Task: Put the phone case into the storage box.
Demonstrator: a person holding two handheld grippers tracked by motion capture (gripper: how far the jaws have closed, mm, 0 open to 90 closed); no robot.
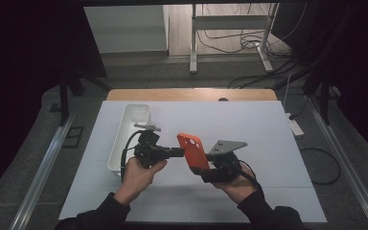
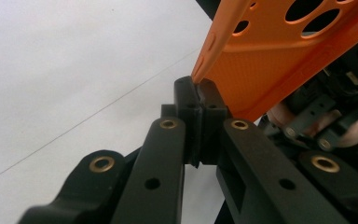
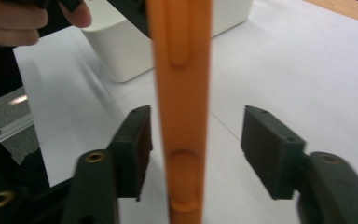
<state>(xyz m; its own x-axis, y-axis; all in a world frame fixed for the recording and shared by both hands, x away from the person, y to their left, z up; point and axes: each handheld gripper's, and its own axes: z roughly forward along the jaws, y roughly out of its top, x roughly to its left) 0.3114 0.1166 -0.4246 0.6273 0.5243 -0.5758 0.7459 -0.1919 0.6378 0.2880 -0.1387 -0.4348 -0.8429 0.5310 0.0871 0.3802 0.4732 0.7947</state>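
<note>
I see the white table [image 1: 268, 143] spread across the middle of the high view, with a wooden edge at its far side. On its left part stands a long white bin [image 1: 127, 134], lying lengthwise away from me; it also shows as a white box [image 3: 121, 51] at the top of the right gripper view. Above the table's middle, both hands hold their tools toward each other, with an orange phone case [image 1: 193, 152] between them, raised off the surface and tilted. My left gripper [image 1: 178, 153] is clamped on the case's edge: in the left gripper view its jaws are pressed together on the thin orange rim [image 2: 200, 70], and the case's camera holes show at the upper right. My right gripper [image 3: 196, 154] stands spread wide, the case [image 3: 182, 93] running edge-on between its two pads [image 3: 137, 144] with a clear gap to the right-hand one.
</note>
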